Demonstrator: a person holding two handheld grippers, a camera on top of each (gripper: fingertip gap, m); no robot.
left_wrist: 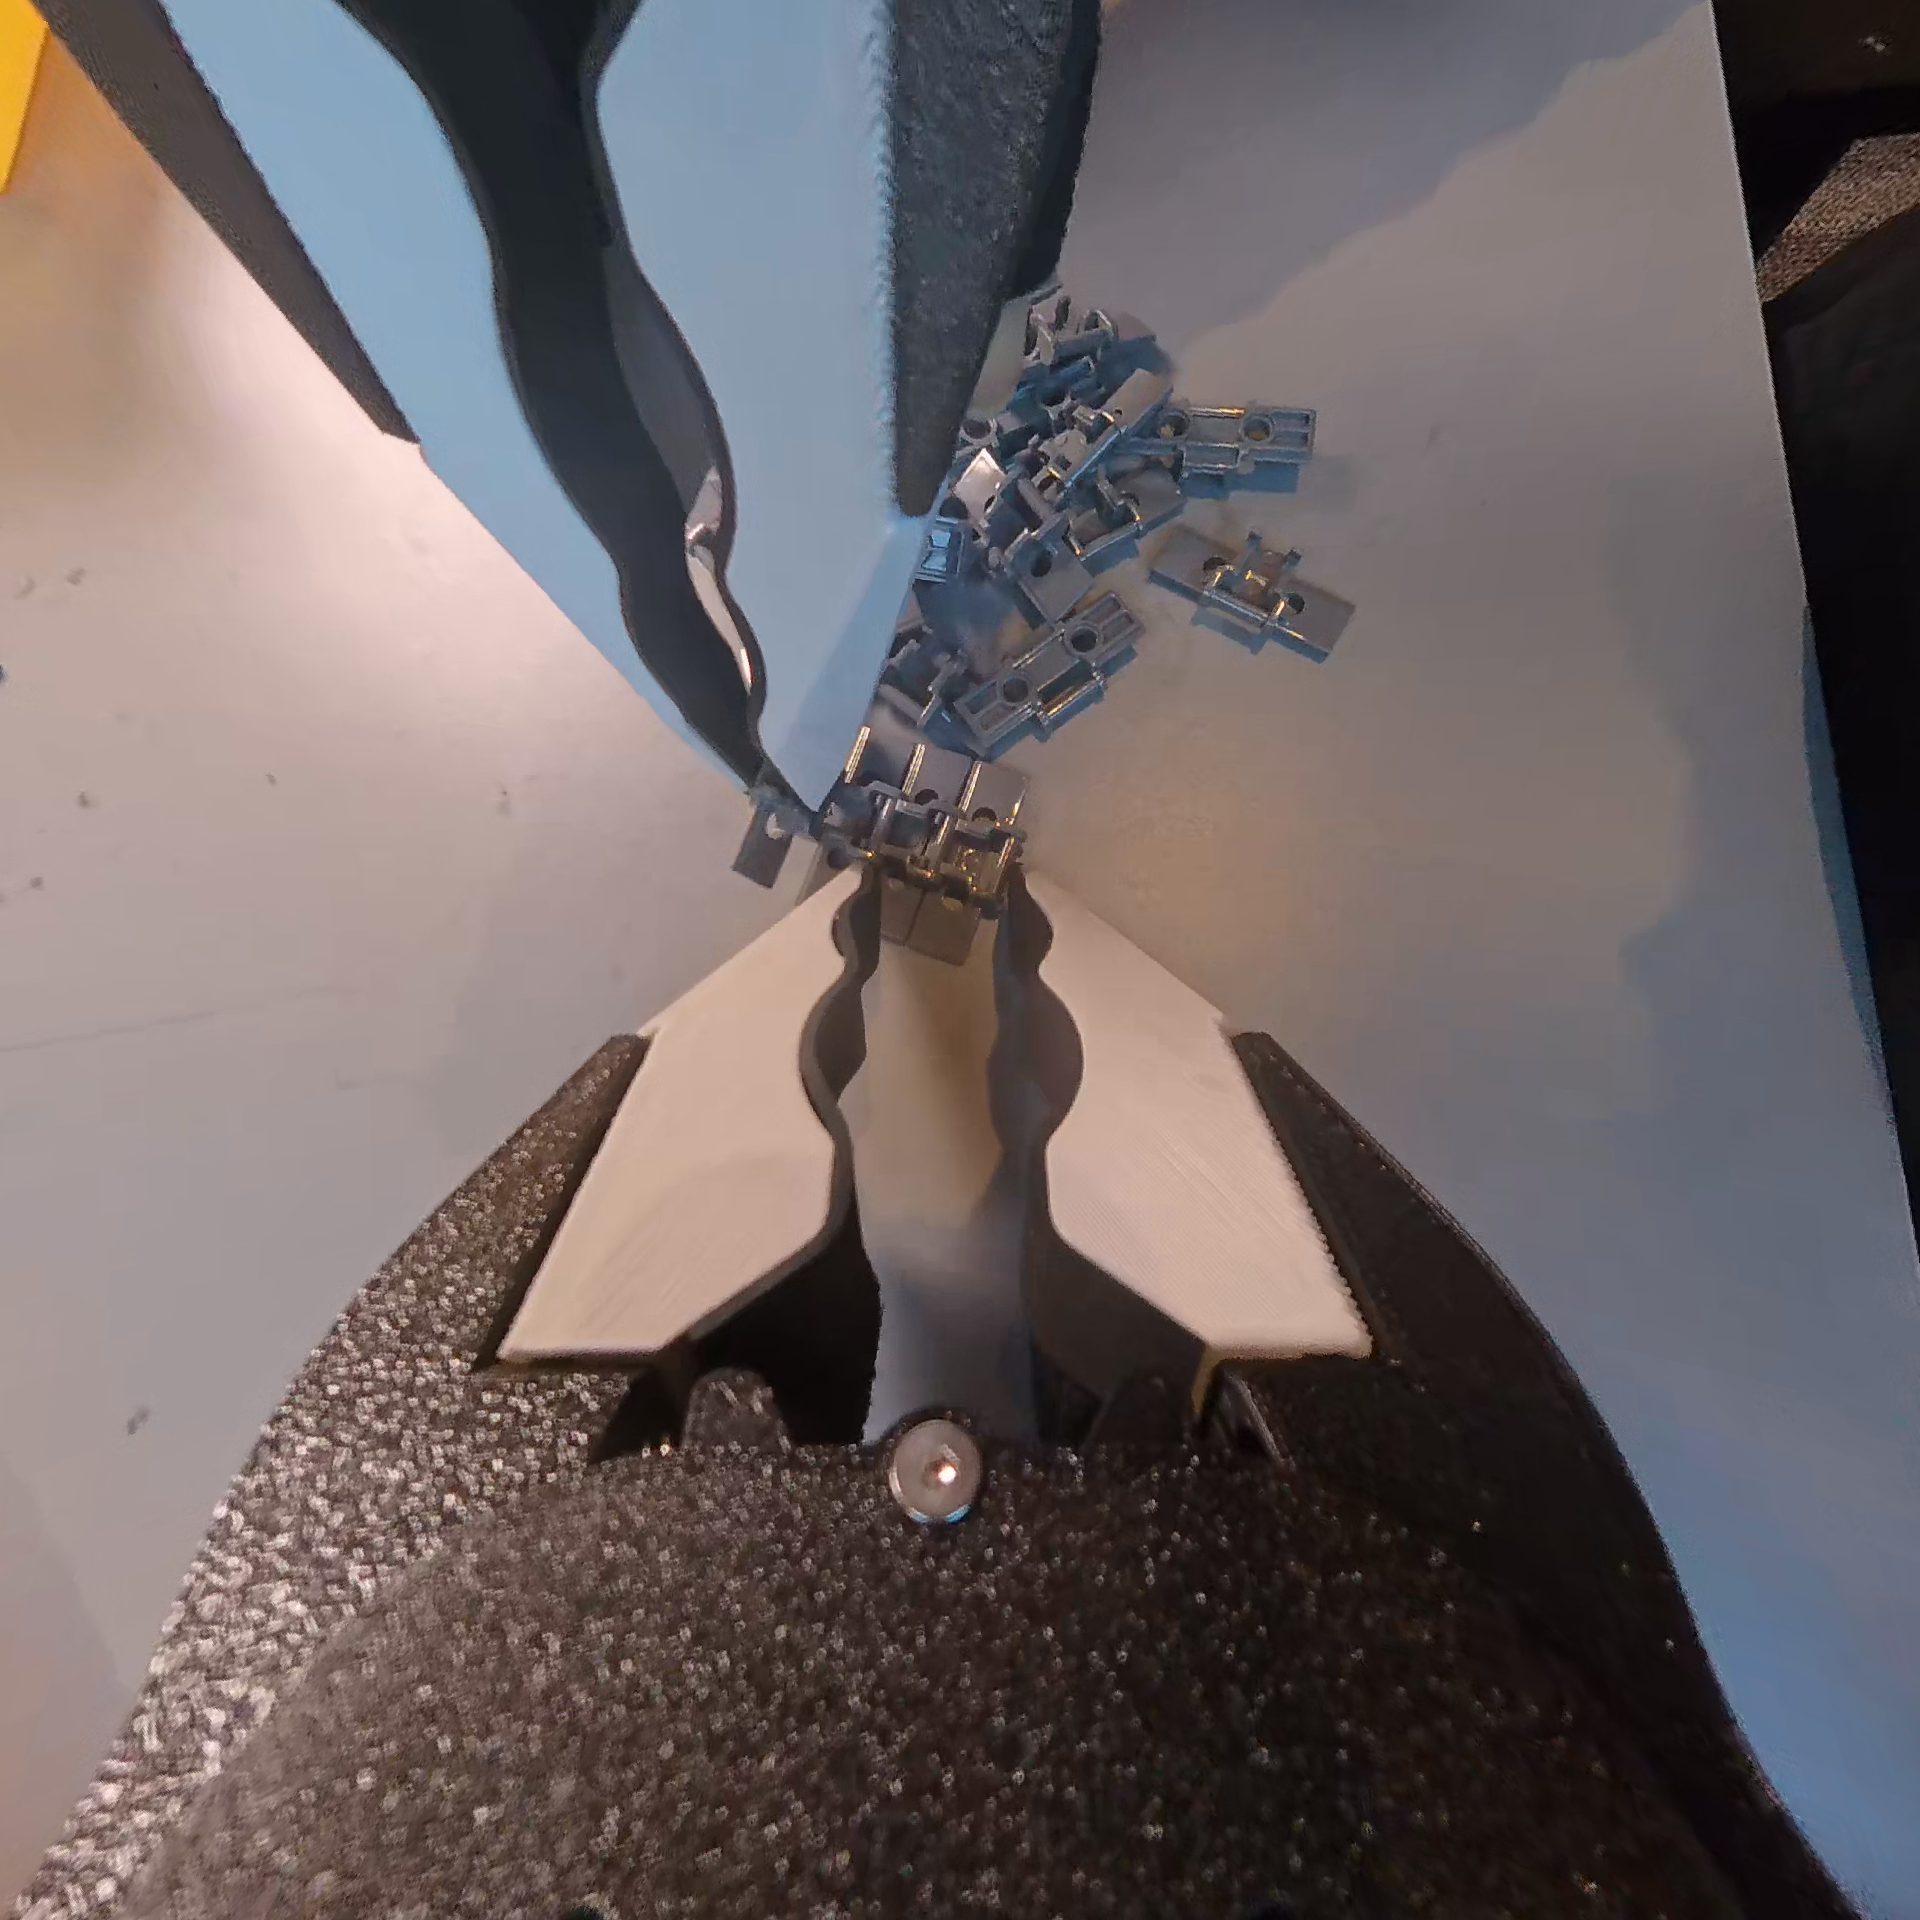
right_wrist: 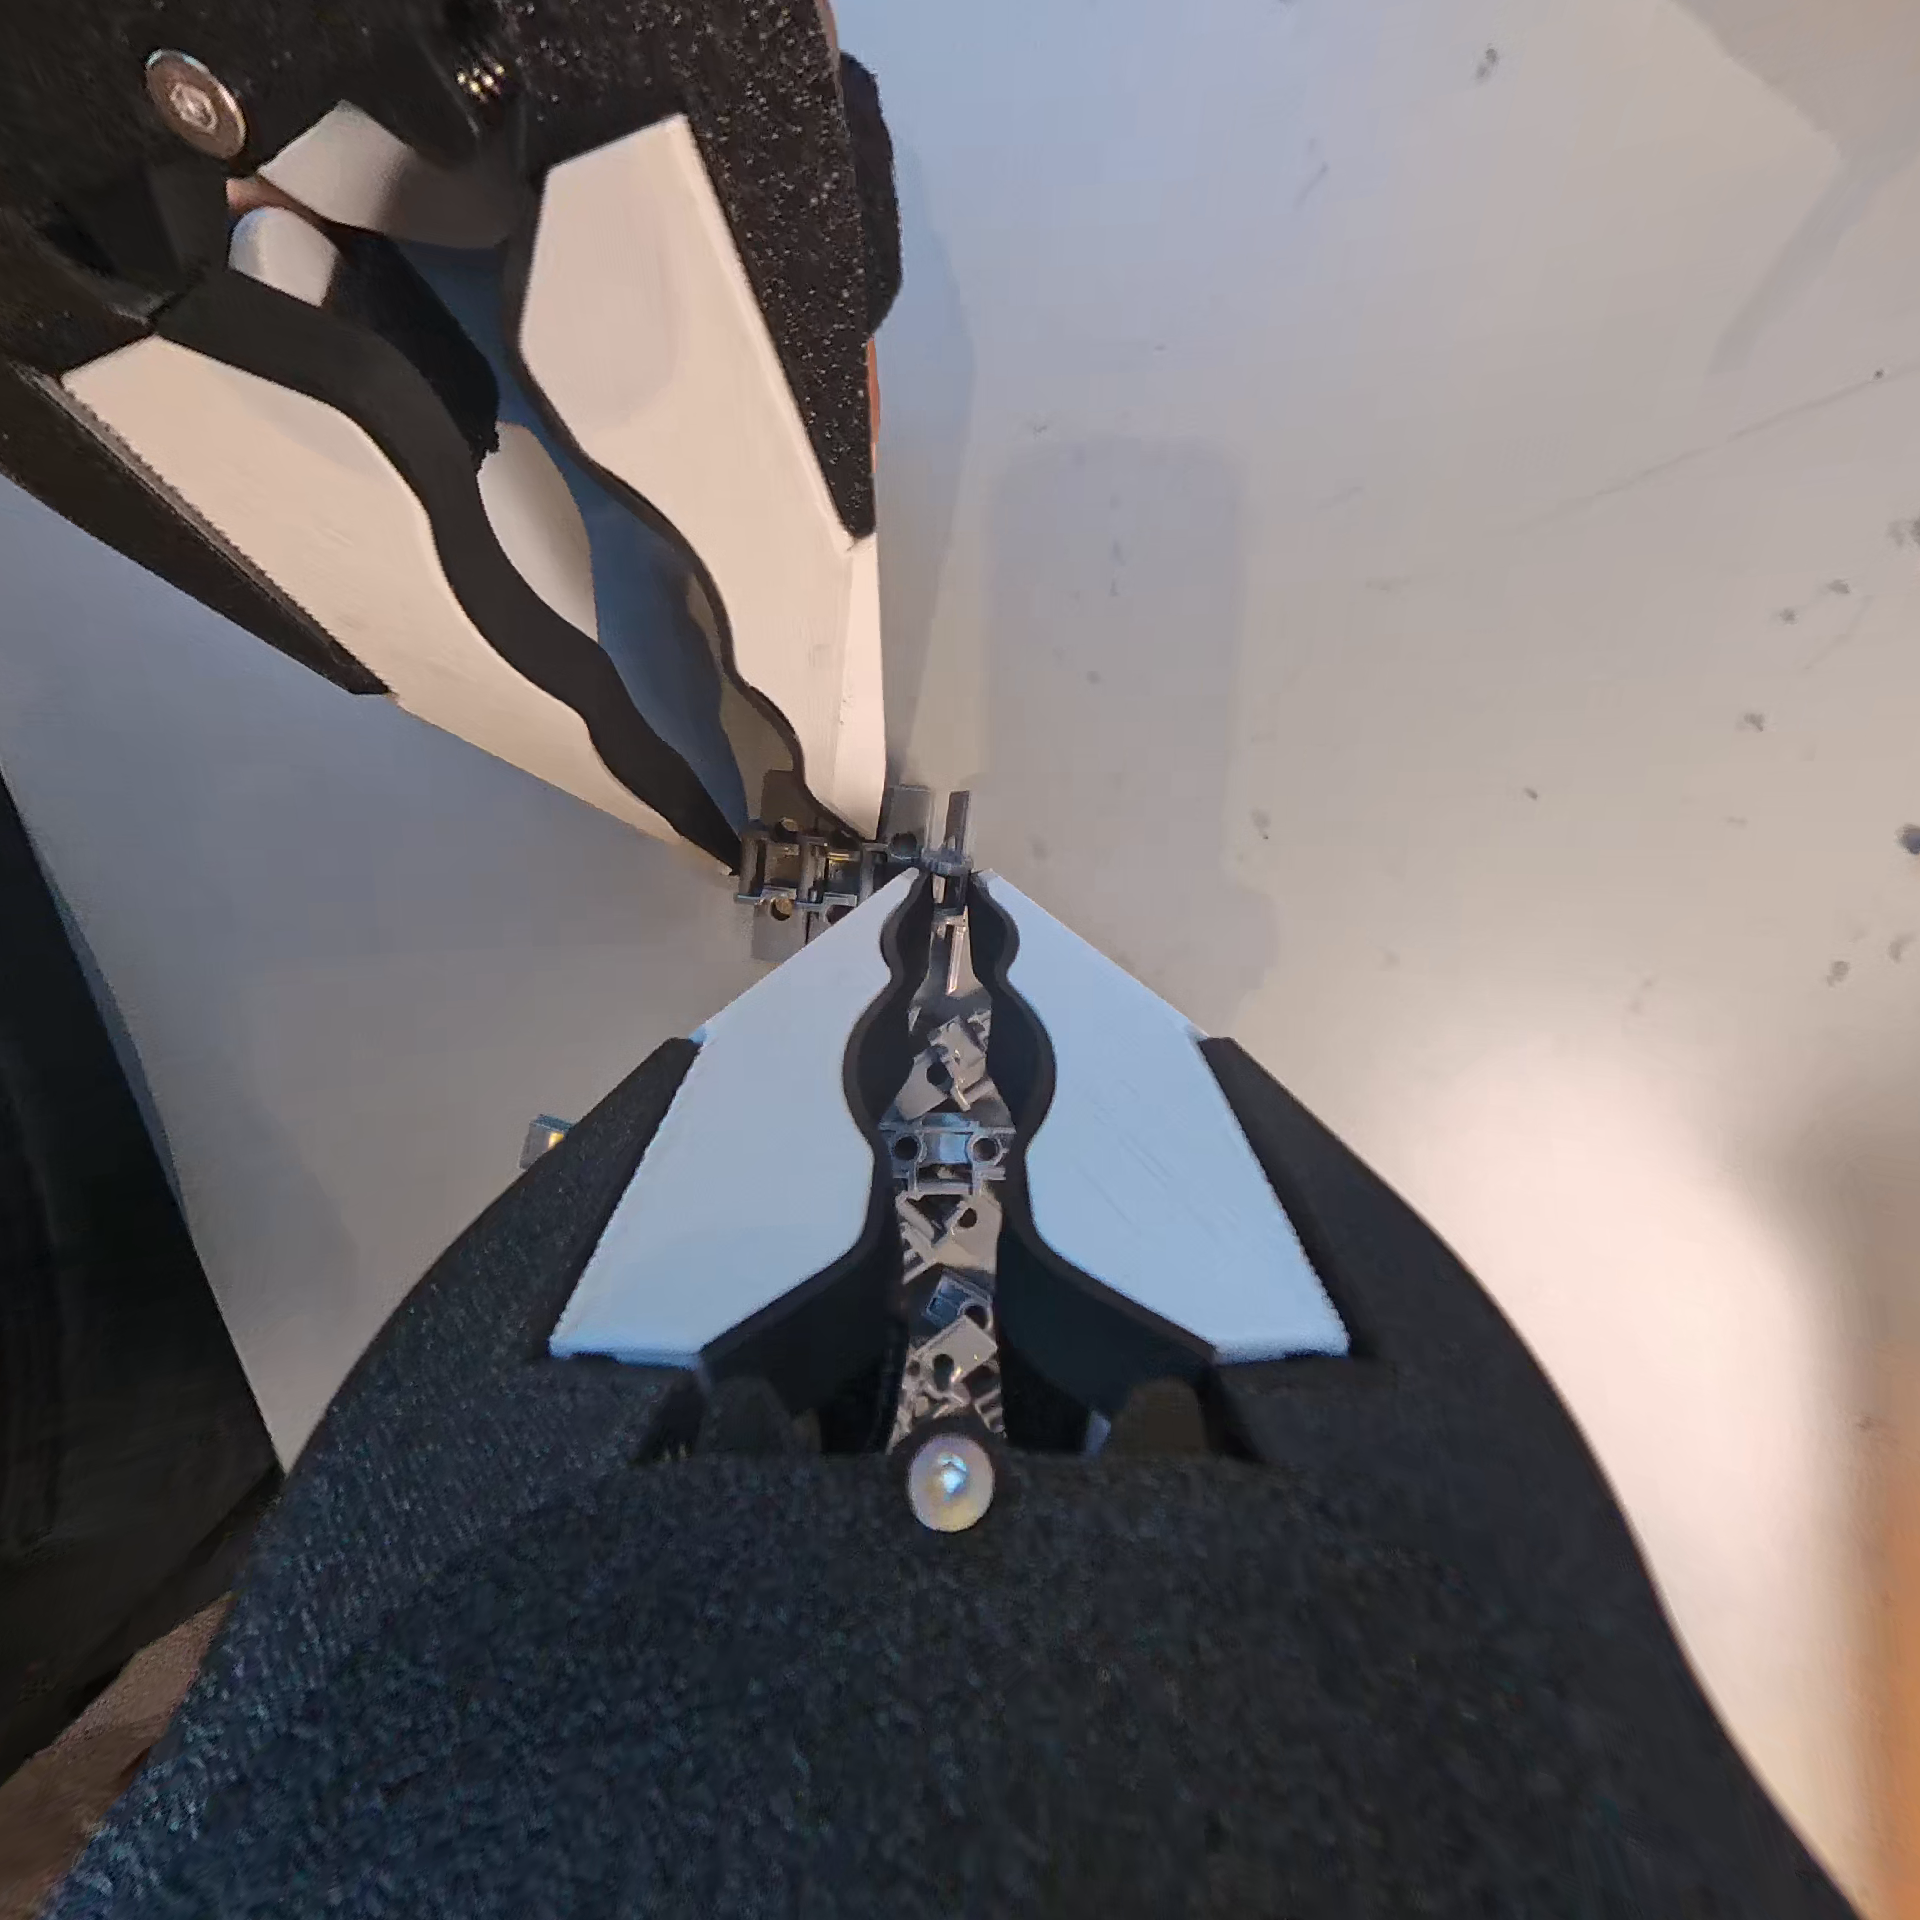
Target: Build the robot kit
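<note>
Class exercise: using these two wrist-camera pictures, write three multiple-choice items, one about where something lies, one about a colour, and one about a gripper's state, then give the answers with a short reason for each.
1. Where does the loose pile of links lie in the left wrist view?
A. On the white table, beyond the gripper tips and to the right
B. In a yellow bin
C. On the gripper's black body

2. What colour are the links?
A. Red
B. Silver-grey
C. Green

3. In what state is the left gripper?
A. Wide open, nothing in it
B. Out of view
C. Shut on a short joined chain of links

Answers:
1 A, the heap rests on the tabletop above and right of the tips.
2 B, every piece shines metallic grey.
3 C, the fingertips pinch the chain, whose other end the right gripper clamps.
</note>
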